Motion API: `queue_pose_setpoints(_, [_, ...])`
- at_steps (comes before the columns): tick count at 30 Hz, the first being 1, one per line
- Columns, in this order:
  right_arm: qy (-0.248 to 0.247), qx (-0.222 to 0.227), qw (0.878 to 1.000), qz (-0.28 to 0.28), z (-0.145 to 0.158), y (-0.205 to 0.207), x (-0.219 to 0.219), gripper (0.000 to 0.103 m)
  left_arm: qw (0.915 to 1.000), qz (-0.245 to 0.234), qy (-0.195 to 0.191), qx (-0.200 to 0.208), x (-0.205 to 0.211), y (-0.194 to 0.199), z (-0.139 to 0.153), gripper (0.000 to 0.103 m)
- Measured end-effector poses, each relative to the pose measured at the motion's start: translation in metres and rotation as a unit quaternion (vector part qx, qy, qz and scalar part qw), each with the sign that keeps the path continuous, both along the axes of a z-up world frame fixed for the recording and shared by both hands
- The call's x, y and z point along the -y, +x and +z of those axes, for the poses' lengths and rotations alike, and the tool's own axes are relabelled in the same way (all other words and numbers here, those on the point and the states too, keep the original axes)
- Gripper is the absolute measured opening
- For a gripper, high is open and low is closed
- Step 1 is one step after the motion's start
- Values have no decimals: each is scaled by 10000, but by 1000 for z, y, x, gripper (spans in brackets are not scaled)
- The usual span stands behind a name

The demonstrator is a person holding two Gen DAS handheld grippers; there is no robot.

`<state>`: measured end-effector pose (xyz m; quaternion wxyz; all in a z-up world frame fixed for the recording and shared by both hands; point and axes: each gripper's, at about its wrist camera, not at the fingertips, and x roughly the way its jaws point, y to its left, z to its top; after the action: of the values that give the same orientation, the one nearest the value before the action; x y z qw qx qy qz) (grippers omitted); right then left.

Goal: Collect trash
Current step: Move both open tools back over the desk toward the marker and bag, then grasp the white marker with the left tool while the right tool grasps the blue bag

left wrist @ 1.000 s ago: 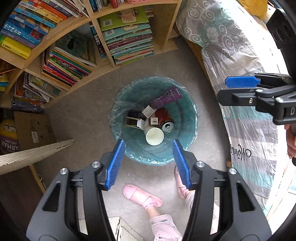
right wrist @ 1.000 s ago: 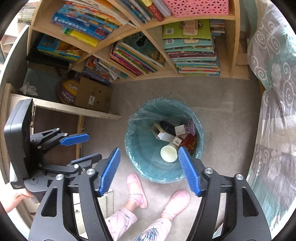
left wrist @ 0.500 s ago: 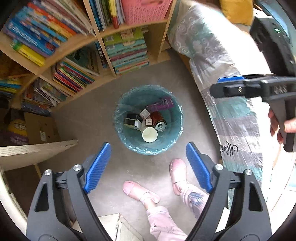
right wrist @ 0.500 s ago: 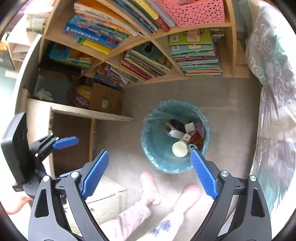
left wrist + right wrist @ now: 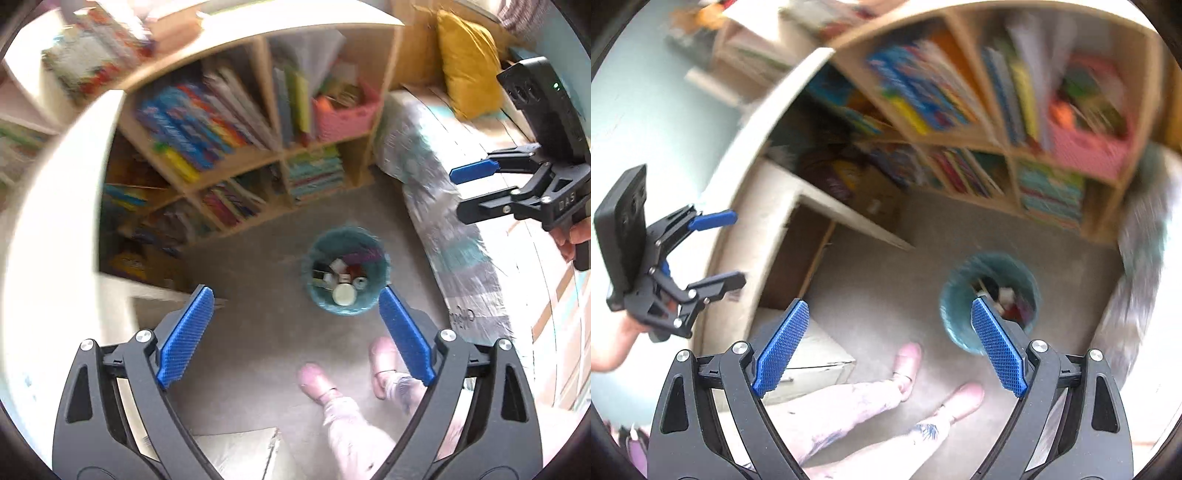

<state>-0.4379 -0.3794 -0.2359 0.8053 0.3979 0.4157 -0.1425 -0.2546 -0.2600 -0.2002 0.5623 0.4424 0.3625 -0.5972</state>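
Both released, jaws just opened, nothing between: left gripper [image 5: 295, 332], right gripper [image 5: 886, 343]. Teal-lined round trash bin [image 5: 345, 308] at 12 o'clock holds the dropped litter.

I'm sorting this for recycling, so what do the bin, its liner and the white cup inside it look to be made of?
Bin: teal, round, probably plastic; the blur hides its finish.
Liner: thin translucent teal film, likely plastic; its crinkled edge folds over the rim.
White cup: matte white, seen from above, perhaps paper or plastic; too small to tell which.
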Motion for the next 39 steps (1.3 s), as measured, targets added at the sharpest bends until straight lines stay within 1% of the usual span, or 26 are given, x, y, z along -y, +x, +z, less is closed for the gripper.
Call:
queue_pose_setpoints(2, [-139, 120, 9996, 230, 22, 26, -6, 89, 9998, 132, -81, 86, -12, 22, 18, 89])
queue_pose_setpoints(3, [-194, 183, 9990, 363, 33, 41, -8, 89, 9994, 249, -125, 191, -21, 39, 30, 89])
queue_pose_setpoints(7, [-544, 415, 9923, 1036, 72, 112, -26, 89, 9962, 615, -233, 576, -52, 96, 59, 89])
queue_pose_setpoints(11, [-708, 512, 9822, 1665, 94, 182, -42, 89, 9900, 1036, -315, 898, -87, 160, 81, 89])
queue_pose_setpoints(12, [-765, 511, 9781, 1865, 98, 204, -48, 89, 9878, 1195, -310, 953, -97, 182, 85, 89])
queue_pose_setpoints(15, [-857, 480, 9694, 2251, 103, 248, -63, 89, 9822, 1485, -261, 1117, -117, 228, 88, 89])
queue_pose_setpoints(18, [-901, 439, 9611, 2573, 106, 294, -80, 89, 9758, 1784, -152, 1253, -135, 272, 87, 89])
queue_pose_setpoints(20, [-881, 417, 9568, 2738, 105, 322, -92, 89, 9709, 2031, -71, 1265, -146, 299, 84, 89])
queue_pose_setpoints(22, [-859, 397, 9521, 2909, 103, 349, -102, 89, 9671, 2251, -26, 1183, -154, 326, 81, 89])
queue_pose_setpoints(26, [-902, 310, 9392, 3299, 97, 396, -125, 89, 9625, 2546, -16, 939, -162, 370, 71, 89])
queue_pose_setpoints(31, [-904, 148, 9263, 3654, 85, 441, -144, 89, 9638, 2534, 61, 834, -153, 401, 55, 89])
queue_pose_setpoints(37, [-1038, -12, 9124, 3960, 72, 491, -163, 89, 9648, 2578, 185, 495, -137, 432, 29, 89])
queue_pose_setpoints(39, [-1121, -41, 9082, 4032, 67, 502, -169, 89, 9647, 2592, 218, 413, -133, 440, 20, 89])
